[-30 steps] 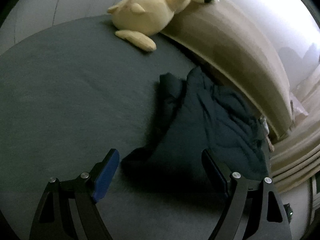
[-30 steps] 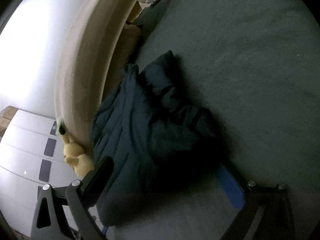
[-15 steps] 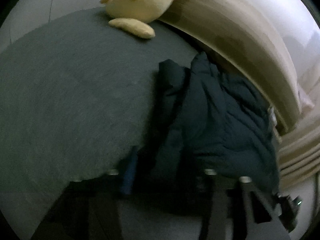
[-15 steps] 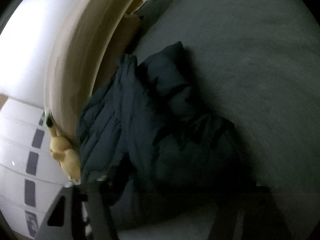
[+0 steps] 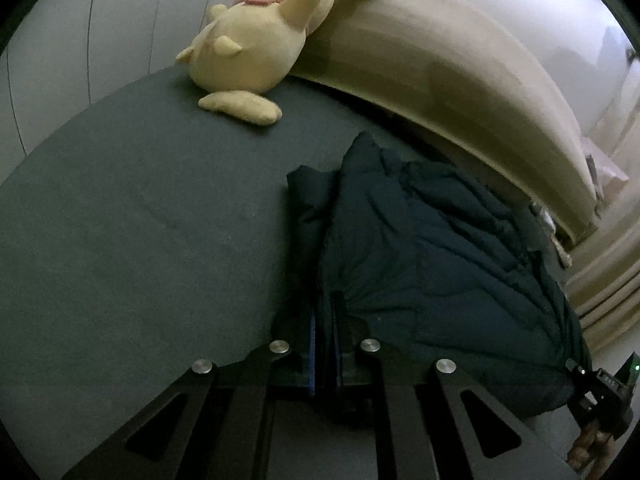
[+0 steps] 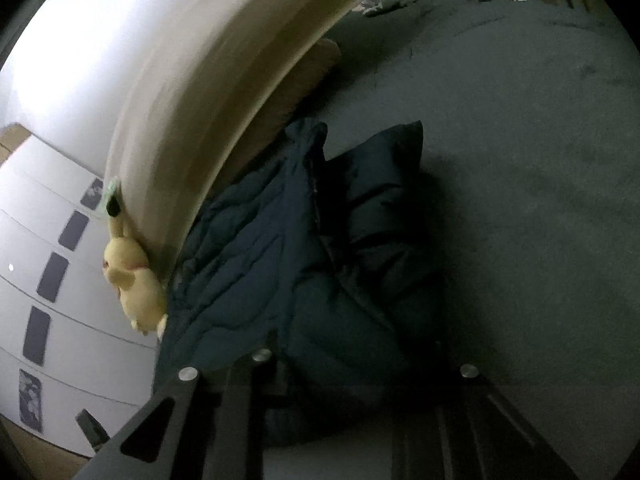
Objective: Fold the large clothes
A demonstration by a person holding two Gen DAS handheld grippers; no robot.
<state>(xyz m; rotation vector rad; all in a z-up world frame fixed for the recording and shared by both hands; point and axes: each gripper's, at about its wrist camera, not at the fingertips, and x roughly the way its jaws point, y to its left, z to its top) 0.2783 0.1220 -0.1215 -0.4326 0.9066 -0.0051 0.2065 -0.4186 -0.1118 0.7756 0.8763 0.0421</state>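
Both grippers have closed in since a second ago: left gripper point(image 5: 324, 344) pinches a fold of the dark jacket point(image 5: 420, 264), right gripper point(image 6: 360, 364) closing on a thick bunch of it. Jacket lies crumpled on the grey bed point(image 5: 140, 220), against the headboard point(image 5: 460, 80); yellow plush toy point(image 5: 256, 44) beyond.

Left gripper point(image 5: 325, 344): jaws clamped tight on a fold of the jacket point(image 5: 420, 264).
Right gripper point(image 6: 360, 380): jaws closing — jacket bunched between them, fingertips hidden.
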